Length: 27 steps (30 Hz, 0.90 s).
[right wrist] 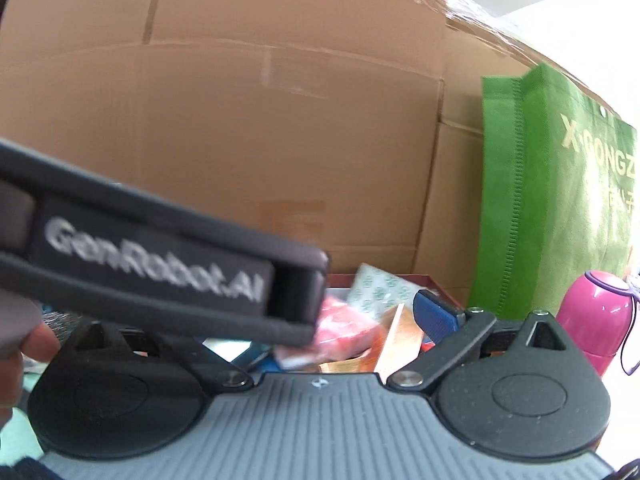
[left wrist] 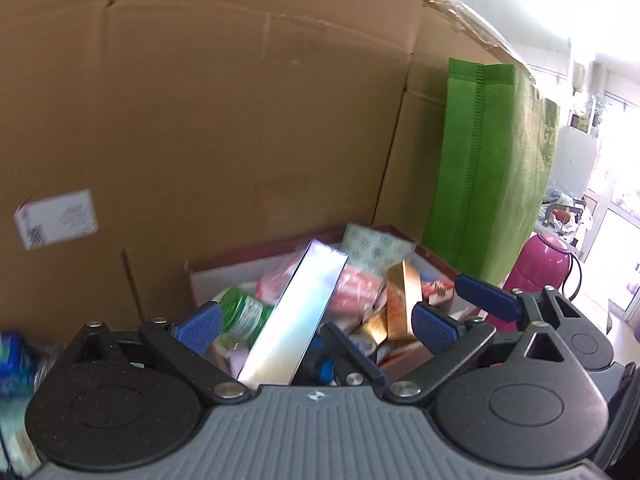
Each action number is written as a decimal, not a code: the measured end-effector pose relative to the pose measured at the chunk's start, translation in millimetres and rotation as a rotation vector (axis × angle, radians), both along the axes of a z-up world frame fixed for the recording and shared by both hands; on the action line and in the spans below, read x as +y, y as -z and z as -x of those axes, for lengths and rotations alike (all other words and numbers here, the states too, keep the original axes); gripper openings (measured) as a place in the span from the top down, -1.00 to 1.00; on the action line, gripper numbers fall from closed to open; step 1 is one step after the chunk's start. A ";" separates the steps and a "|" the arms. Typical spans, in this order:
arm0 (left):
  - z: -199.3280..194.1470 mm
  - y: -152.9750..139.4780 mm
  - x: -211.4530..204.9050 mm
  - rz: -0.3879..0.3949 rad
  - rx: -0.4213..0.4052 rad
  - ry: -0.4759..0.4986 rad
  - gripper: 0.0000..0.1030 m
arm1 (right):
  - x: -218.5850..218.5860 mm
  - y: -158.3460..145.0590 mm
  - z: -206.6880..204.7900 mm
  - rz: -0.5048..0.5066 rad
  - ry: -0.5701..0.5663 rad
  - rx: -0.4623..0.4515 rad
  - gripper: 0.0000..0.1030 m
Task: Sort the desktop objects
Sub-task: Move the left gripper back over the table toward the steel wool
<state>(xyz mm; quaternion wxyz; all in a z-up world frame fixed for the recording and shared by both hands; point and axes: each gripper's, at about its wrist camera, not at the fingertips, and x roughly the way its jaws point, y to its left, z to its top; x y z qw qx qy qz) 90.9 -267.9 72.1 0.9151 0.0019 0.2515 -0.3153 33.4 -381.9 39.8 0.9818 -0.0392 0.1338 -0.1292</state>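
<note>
In the left wrist view my left gripper (left wrist: 316,322) is open, its blue pads wide apart and holding nothing. It hangs over a dark red box (left wrist: 436,260) crammed with items: a long silver box (left wrist: 296,316), a gold carton (left wrist: 402,304), pink packets (left wrist: 356,288), a green can (left wrist: 244,312) and a green-patterned white pack (left wrist: 376,248). The right gripper's blue fingertip (left wrist: 486,296) shows at the right. In the right wrist view, only the right blue pad (right wrist: 434,316) shows; the left gripper's black body (right wrist: 160,264) hides the other. The red box (right wrist: 400,278) lies below.
A tall cardboard wall (left wrist: 240,120) stands behind the box, with a white label (left wrist: 56,218). A green fabric bag (left wrist: 492,168) stands at the right, a pink flask (left wrist: 540,264) beside it. Blue and white packs (left wrist: 12,360) lie at the far left.
</note>
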 end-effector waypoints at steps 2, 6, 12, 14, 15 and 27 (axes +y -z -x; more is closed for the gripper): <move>8.8 7.3 18.1 0.035 0.036 -0.006 -1.00 | 11.6 -0.7 7.8 -0.008 -0.011 0.008 -0.91; 26.4 24.1 55.0 0.075 0.081 -0.082 -1.00 | 38.9 4.4 21.4 -0.029 -0.091 0.028 -0.91; 45.5 46.4 101.4 0.070 0.102 -0.183 -1.00 | 83.0 27.0 26.0 -0.044 -0.190 0.079 -0.91; 49.5 55.4 116.8 0.072 0.115 -0.196 -1.00 | 97.7 35.7 25.3 -0.056 -0.230 0.105 -0.91; 50.7 59.1 123.3 0.074 0.124 -0.202 -1.00 | 105.0 39.9 24.9 -0.064 -0.251 0.118 -0.91; 29.6 78.6 210.9 0.091 0.144 -0.363 -0.97 | 174.1 72.4 -3.0 -0.079 -0.377 0.233 -0.91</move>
